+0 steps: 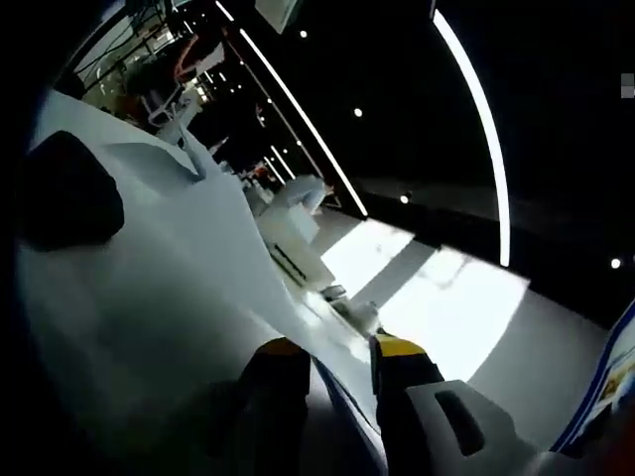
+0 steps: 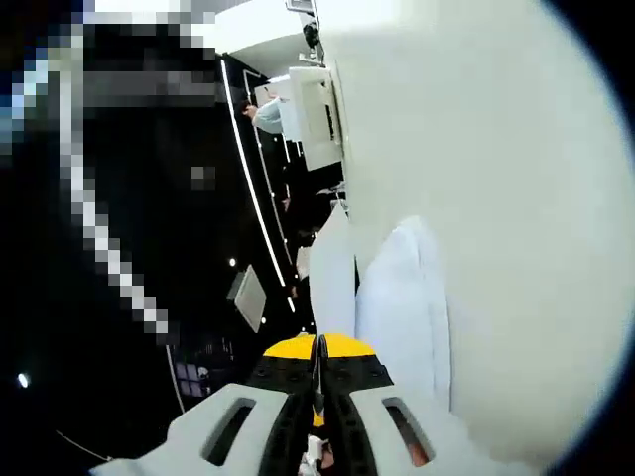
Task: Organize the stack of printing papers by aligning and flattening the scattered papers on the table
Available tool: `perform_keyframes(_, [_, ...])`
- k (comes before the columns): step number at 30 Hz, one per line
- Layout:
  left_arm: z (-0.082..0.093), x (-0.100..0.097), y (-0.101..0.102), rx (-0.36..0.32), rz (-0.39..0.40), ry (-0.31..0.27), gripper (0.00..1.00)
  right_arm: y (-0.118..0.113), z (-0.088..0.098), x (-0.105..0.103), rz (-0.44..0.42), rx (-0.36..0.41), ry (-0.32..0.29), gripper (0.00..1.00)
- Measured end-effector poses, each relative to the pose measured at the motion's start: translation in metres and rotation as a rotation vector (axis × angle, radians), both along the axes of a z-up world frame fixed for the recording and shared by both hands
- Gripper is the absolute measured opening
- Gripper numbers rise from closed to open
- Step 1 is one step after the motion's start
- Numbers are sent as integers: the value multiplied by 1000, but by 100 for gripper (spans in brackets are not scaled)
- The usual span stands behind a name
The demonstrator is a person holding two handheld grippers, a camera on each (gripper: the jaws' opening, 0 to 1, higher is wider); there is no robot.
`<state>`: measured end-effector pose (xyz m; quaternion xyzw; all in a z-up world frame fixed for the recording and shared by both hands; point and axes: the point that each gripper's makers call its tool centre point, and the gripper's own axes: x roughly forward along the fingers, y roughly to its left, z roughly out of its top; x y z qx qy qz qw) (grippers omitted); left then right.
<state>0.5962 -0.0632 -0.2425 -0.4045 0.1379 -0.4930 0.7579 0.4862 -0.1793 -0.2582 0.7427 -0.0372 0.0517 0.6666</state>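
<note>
Between the left gripper's (image 1: 342, 382) parted jaws runs the edge of the papers (image 1: 179, 288), a broad white sheet curving away up and to the left; whether the jaws actually grip it cannot be told. A dark blurred shape (image 1: 64, 193) sits against the sheet at far left. On the right gripper (image 2: 319, 372), the yellow-tipped jaws are pressed together, and papers (image 2: 397, 297) stand just beyond them against the white table (image 2: 496, 149).

**Dark room, blown-out whites**

The room is dimly lit by ceiling strips (image 1: 476, 109). The paper (image 2: 496, 198) is overexposed to glare. The jaws are blurred and shadowed up close. Straight lines are bent toward the edges.
</note>
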Motion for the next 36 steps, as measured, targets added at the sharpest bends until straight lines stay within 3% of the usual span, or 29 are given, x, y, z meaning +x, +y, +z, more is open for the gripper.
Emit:
perform_keyframes(12, [-2, 4, 4, 17, 24, 6, 26, 18, -5, -6, 45, -50, 23, 0])
perform_keyframes(21, [0, -4, 3, 25, 37, 9, 25, 34, -11, -13, 89, -109, 43, 0])
perform_keyframes(28, [1, -5, 4, 25, 49, 18, 25, 47, -18, -15, 155, -189, 70, 0])
perform_keyframes(33, [-2, -5, 7, 59, 84, 4, 10, 54, -28, -16, 196, -245, 96, 0])
perform_keyframes(36, [-1, -4, 9, 53, 101, 17, 8, 57, -25, -14, 226, -247, 87, 1])
